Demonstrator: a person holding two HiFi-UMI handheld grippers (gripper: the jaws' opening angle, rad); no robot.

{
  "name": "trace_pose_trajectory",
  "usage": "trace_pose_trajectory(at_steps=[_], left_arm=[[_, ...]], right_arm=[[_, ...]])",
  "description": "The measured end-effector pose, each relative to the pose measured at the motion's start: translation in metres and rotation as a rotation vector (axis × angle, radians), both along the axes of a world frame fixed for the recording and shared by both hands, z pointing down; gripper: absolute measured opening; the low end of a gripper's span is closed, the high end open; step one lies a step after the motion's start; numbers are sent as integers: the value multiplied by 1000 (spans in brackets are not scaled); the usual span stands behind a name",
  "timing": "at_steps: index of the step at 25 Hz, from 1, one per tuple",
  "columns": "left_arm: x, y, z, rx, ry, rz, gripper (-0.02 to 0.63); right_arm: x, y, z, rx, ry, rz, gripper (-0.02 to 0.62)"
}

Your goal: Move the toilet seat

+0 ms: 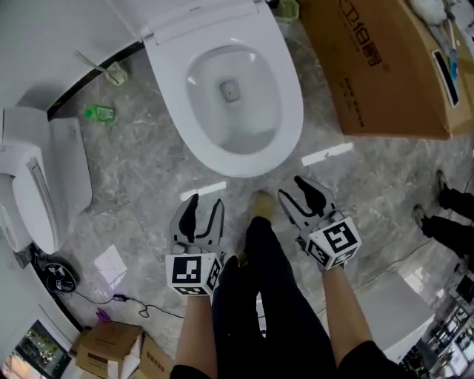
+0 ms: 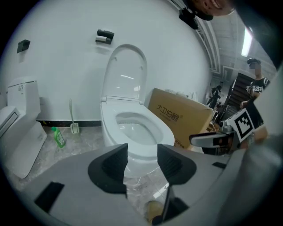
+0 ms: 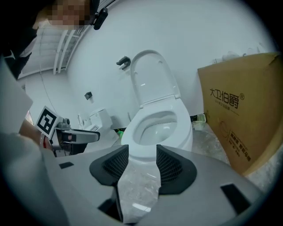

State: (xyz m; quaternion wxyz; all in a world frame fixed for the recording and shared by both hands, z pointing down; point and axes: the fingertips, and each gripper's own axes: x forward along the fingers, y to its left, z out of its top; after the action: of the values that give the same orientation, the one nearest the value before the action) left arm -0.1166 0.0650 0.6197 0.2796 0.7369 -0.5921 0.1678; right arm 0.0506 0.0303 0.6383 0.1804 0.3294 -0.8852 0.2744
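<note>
A white toilet point(image 1: 222, 159) stands ahead on the marble floor, its seat ring point(image 1: 290, 104) lying flat on the bowl and its lid point(image 1: 194, 16) raised against the wall. My left gripper point(image 1: 200, 204) hovers short of the bowl's front rim, open with nothing between its jaws. To its right, my right gripper point(image 1: 305, 194) is also open and empty, just below the rim. In the left gripper view the seat point(image 2: 152, 125) and upright lid point(image 2: 127, 73) lie beyond the left gripper point(image 2: 142, 161). In the right gripper view the seat point(image 3: 179, 128) lies beyond the right gripper point(image 3: 142, 161).
A large cardboard box point(image 1: 385, 66) stands right of the toilet. A second toilet point(image 1: 37, 185) sits at the left, with a green bottle point(image 1: 100, 112) and a toilet brush point(image 1: 111, 70) near the wall. Small boxes point(image 1: 111, 344) and a cable lie lower left. Someone's shoes point(image 1: 444, 200) are at the right.
</note>
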Motion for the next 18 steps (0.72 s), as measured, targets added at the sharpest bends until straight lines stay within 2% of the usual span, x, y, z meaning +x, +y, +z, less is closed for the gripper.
trace_pose_trajectory(at_steps=[4, 8, 14, 18], left_arm=[[7, -9, 32, -50, 16, 34, 225], [9, -19, 61, -93, -13, 101, 245], [0, -36, 90, -129, -54, 140, 265], [4, -41, 103, -164, -71, 212, 278]], right_arm=[[-1, -6, 31, -13, 69, -55, 221], [6, -15, 57, 1, 184, -98, 222], [-1, -38, 76, 38, 193, -126, 222], [-3, -45, 83, 54, 213, -149, 233]])
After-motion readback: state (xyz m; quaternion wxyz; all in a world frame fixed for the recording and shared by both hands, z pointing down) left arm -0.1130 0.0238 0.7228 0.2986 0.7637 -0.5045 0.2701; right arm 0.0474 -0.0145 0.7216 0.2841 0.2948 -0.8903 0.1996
